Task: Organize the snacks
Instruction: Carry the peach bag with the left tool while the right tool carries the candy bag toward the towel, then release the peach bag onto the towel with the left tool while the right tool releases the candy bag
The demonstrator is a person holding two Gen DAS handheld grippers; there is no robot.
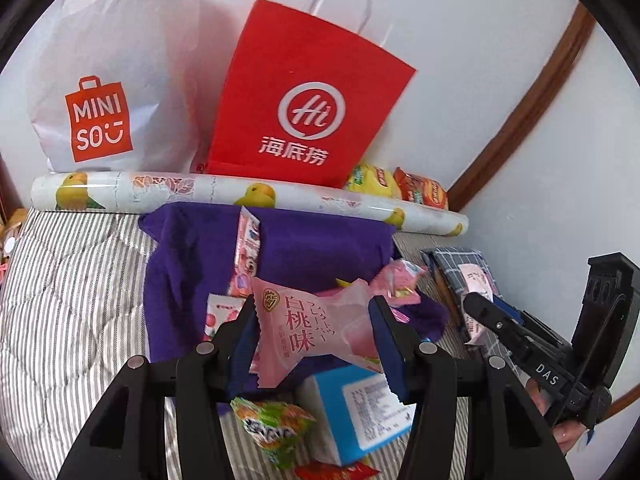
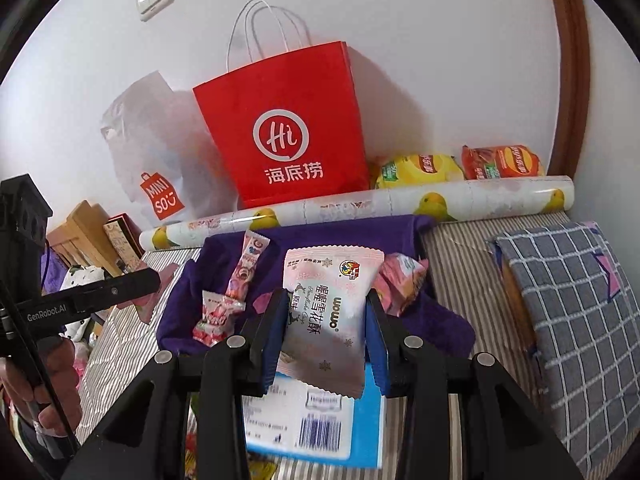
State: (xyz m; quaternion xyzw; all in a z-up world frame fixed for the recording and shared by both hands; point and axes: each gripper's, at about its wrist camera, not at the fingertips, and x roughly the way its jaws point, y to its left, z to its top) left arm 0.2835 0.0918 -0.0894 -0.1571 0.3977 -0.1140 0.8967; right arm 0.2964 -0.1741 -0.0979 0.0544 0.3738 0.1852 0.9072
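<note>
Currently the left gripper (image 1: 314, 326) has its jaws clamped on a pink peach-flavour snack packet (image 1: 316, 332), held above the purple cloth (image 1: 320, 248) on the striped bed (image 1: 80, 280). The right gripper (image 2: 328, 328) jaws pinch a pale pink snowflake-crisp packet (image 2: 328, 312). Below both jaws lies a blue box (image 2: 368, 432). Beyond them a patterned roll (image 2: 480, 196), then a red paper bag (image 2: 288, 136).

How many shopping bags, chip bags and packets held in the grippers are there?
Shopping bags: 2, white bag, red bag
Chip bags: 2, yellow chips, red chips
Held packets: 2, pink packet in left gripper, white packet in right gripper
Total: 6
</note>
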